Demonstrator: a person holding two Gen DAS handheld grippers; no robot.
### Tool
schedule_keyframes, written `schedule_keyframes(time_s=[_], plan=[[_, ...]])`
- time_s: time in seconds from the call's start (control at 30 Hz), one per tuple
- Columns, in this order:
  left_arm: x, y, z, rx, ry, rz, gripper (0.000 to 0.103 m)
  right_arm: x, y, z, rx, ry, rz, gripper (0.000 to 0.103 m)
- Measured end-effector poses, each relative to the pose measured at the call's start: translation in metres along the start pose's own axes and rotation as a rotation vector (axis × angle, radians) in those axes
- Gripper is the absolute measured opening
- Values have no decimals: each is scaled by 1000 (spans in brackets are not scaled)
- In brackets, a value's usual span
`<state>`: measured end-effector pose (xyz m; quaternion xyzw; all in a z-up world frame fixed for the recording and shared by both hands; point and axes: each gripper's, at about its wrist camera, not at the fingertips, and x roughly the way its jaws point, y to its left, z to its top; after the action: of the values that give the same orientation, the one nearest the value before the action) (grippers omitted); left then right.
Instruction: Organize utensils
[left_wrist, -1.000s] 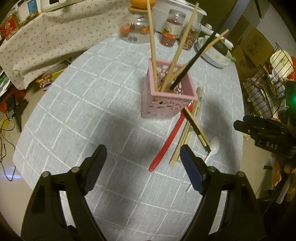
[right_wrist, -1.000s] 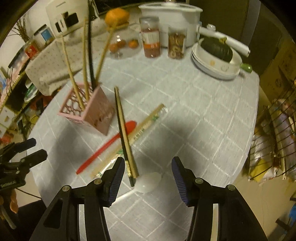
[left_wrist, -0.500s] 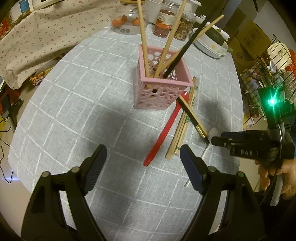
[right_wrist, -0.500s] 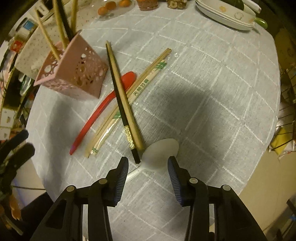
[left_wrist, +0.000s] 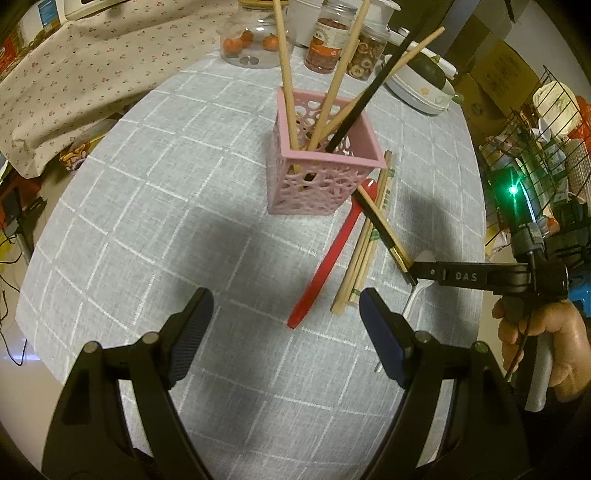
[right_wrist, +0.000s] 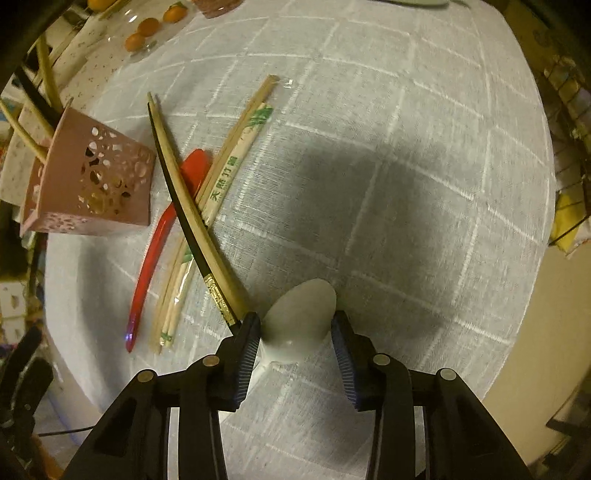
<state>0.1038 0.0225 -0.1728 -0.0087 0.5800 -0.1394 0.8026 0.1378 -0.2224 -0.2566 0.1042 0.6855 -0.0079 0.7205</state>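
Note:
A pink perforated holder (left_wrist: 321, 173) (right_wrist: 88, 184) stands on the grey checked tablecloth with several chopsticks upright in it. Beside it lie a red spoon (left_wrist: 332, 251) (right_wrist: 159, 236), wrapped bamboo chopsticks (right_wrist: 221, 184), a black chopstick (left_wrist: 384, 232) and a tan one (right_wrist: 192, 210). A white spoon (right_wrist: 301, 314) lies at the table's near edge. My right gripper (right_wrist: 295, 332) is open, low over the table, with the spoon's bowl between its fingers. My left gripper (left_wrist: 284, 332) is open and empty above the table, short of the red spoon.
Jars (left_wrist: 328, 48), a glass bowl of oranges (left_wrist: 251, 40) and a stack of plates with a dark squash (left_wrist: 424, 88) stand at the table's far side. A wire rack (left_wrist: 535, 129) is off the right edge. A floral cloth (left_wrist: 74, 74) lies left.
My right gripper has come down and forward until its fingers bracket the white spoon's bowl. My left gripper has drifted slightly nearer the holder.

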Motion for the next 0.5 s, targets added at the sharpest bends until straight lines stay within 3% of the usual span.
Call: schedule_keyframes(time_s=[0.23,0.37,0.5], plan=[[3,-13,-3,20,-5,-9,81,-3,12,-9,-65,-24,-21,35],[13,-31,-5,49,-7,-57,78,-13,-7,-11,-58,-33,0,33],[33,-44,-1,137,-23,-72,50,-23,-20,-11,-65,-39,39,30]])
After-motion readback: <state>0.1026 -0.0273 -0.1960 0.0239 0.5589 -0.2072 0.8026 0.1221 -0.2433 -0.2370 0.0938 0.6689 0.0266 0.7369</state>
